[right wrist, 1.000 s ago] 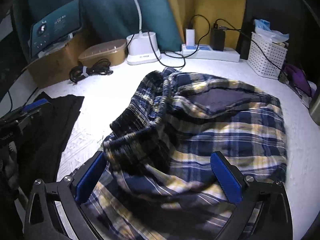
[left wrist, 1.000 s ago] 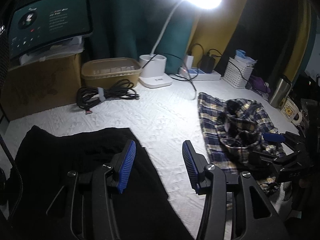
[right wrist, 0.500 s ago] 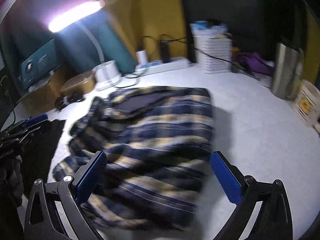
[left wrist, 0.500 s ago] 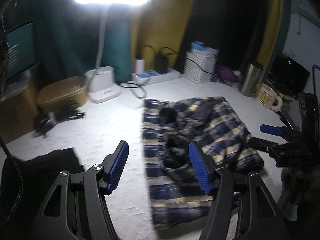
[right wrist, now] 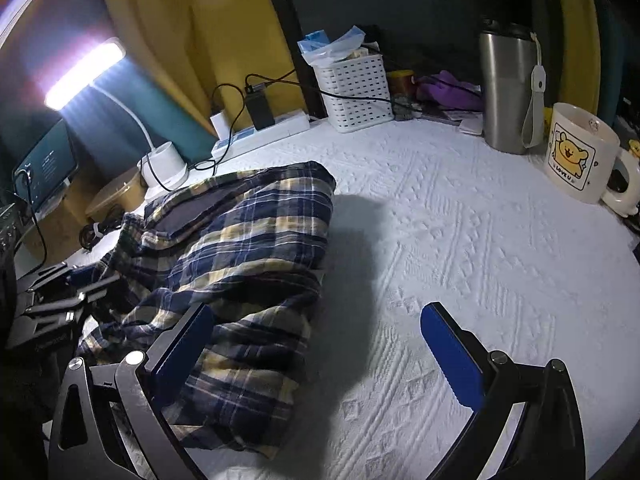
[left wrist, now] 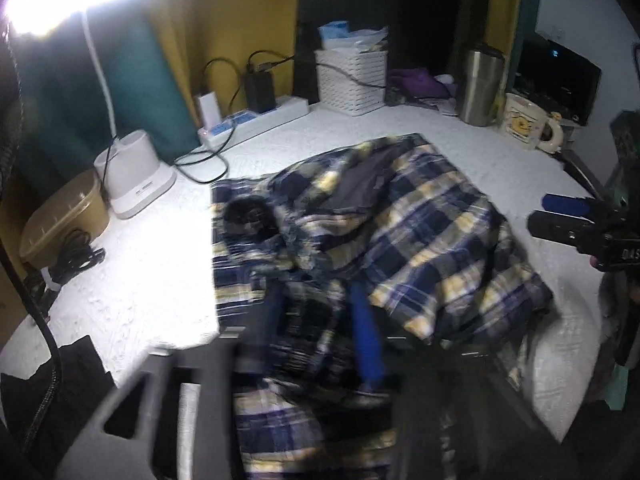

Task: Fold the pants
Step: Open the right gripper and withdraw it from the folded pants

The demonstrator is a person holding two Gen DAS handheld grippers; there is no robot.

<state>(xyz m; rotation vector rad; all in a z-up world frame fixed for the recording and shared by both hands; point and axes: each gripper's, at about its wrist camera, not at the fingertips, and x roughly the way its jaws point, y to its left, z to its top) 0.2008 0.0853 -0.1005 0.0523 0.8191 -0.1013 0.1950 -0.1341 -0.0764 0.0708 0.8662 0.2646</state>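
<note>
Left wrist view: left hand-held gripper (left wrist: 320,340) had just been closing, plaid pants (left wrist: 400,232) bunched between its jaws, crumpled on white surface (left wrist: 140,280). Right hand-held gripper (right wrist: 316,356) gaped empty beside them. Grasp step; next, spread flat.

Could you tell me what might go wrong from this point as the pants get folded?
The left hand-held gripper has just been closing its jaws with bunched plaid pants between them; it may catch several layers and lift a clump.
The right hand-held gripper is open, mostly over bare mat beside the pants, and could miss the edge.
The mug and steel tumbler stand close on the right; a wide sweep might knock them.
</note>
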